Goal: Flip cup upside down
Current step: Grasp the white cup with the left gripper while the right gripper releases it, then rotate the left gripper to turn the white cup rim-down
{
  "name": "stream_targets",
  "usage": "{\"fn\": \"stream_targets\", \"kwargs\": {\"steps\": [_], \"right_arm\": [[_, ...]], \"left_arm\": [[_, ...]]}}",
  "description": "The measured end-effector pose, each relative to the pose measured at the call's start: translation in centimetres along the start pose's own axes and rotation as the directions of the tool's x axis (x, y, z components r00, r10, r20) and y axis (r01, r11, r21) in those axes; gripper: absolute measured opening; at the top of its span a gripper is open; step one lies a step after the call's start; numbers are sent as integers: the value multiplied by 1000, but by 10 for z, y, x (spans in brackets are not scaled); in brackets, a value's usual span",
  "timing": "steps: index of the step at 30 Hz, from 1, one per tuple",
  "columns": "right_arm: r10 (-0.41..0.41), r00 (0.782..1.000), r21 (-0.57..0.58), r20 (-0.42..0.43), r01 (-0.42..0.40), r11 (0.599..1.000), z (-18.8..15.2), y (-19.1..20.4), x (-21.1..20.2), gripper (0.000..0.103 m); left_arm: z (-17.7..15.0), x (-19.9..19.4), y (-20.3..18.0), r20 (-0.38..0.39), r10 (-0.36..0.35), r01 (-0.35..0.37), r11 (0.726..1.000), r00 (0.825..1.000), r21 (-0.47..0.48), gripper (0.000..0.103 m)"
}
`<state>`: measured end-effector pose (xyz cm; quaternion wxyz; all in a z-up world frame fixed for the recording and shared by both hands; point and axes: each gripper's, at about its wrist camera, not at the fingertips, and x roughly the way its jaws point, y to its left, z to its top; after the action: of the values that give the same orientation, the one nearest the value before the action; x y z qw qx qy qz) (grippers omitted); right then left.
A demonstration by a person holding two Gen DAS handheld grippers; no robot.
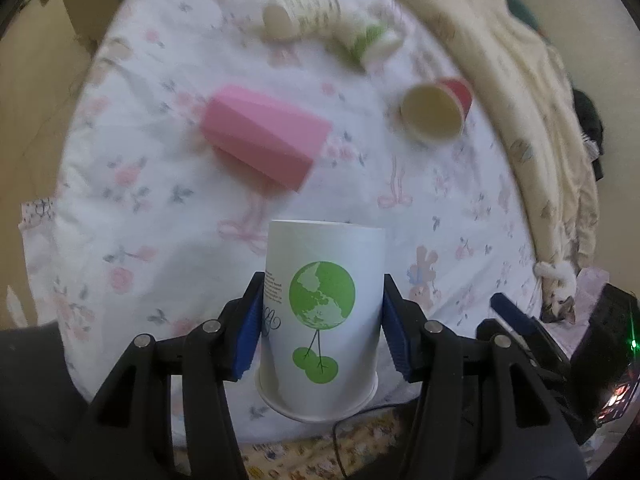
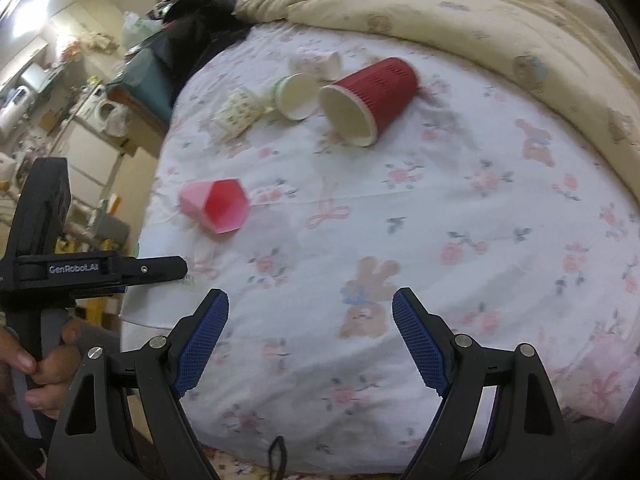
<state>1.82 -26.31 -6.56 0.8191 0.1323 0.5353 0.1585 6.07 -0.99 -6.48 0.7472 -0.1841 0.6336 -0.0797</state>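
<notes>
My left gripper [image 1: 320, 312] is shut on a white paper cup with a green globe print [image 1: 322, 312]. The cup's rolled rim points toward the camera and its flat base points away, over the near edge of the bed. The blue pads [image 1: 250, 336] press both sides of the cup. My right gripper [image 2: 310, 336] is open and empty above the floral sheet near the bed's front edge. The left gripper's body [image 2: 80, 270] shows at the left of the right wrist view; the cup is hidden there.
Lying on the floral sheet [image 2: 400, 240]: a pink faceted cup [image 1: 264, 138] [image 2: 218, 206], a red cup [image 1: 438, 112] [image 2: 370, 98], a green-and-white cup [image 1: 366, 40] [image 2: 294, 94] and a patterned cup [image 1: 302, 10] [image 2: 238, 114]. A cream duvet [image 2: 460, 12] bounds the far side.
</notes>
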Motion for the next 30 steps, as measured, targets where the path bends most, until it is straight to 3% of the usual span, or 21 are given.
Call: {"fn": "stream_targets", "kwargs": {"steps": [2, 5, 8, 14, 20, 24, 30], "right_arm": [[28, 999, -9, -20, -28, 1000, -1, 8, 7, 87], [39, 998, -33, -44, -41, 999, -1, 20, 17, 87], [99, 992, -50, -79, -103, 993, -1, 35, 30, 87], [228, 967, -39, -112, -233, 972, -3, 52, 40, 87], [305, 943, -26, -130, -311, 950, -5, 58, 41, 87], [297, 941, -51, -165, -309, 950, -9, 66, 48, 87], [283, 941, -47, -186, -296, 954, -11, 62, 52, 88]], "left_arm": [[-2, -5, 10, 49, 10, -10, 1000, 999, 2, 50], [0, -4, 19, 50, -16, 18, 999, 999, -48, 50], [3, -7, 12, 64, -28, 30, 999, 998, -19, 50], [-4, 1, -1, 37, -31, 30, 999, 999, 21, 50], [-9, 6, -7, 12, -36, 36, 998, 999, 48, 50], [-11, 3, -15, 21, -32, 30, 997, 999, 76, 51], [-10, 0, -6, 4, -46, 46, 998, 999, 46, 52]]}}
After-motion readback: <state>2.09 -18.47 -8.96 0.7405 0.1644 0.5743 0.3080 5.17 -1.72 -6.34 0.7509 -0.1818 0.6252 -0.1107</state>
